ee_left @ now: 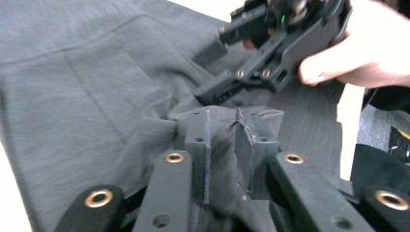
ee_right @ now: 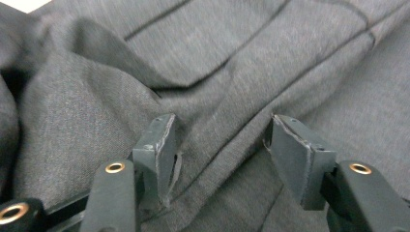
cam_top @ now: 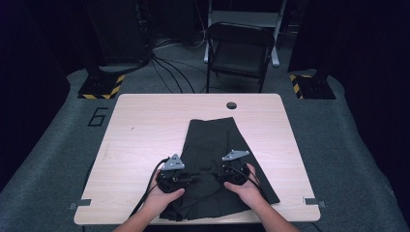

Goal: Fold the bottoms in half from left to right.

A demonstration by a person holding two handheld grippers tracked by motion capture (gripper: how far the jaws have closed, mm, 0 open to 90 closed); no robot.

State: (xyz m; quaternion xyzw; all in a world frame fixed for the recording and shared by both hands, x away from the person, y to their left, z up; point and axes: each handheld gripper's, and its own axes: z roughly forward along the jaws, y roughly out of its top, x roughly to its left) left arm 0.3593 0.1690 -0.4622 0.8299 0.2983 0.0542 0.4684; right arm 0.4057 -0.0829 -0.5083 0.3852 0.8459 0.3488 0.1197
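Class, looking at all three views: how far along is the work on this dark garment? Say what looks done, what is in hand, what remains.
Done: the dark grey garment lies lengthwise on the wooden table, its far half flat. In hand: the left gripper has a bunched fold between its jaws, with a gap showing; the right gripper hangs open over the cloth. Left: the near end is rumpled and probably needs smoothing or folding.

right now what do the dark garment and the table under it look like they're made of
The dark garment looks like a woven grey cloth with a matte, slightly heathered face; it creases softly and shows stitched seams, so probably a suiting-type fabric, fibre unclear. The table looks like light wood or wood-look laminate: pale grain lines, smooth low-sheen top, rounded corners. Which of the two it is cannot be told.
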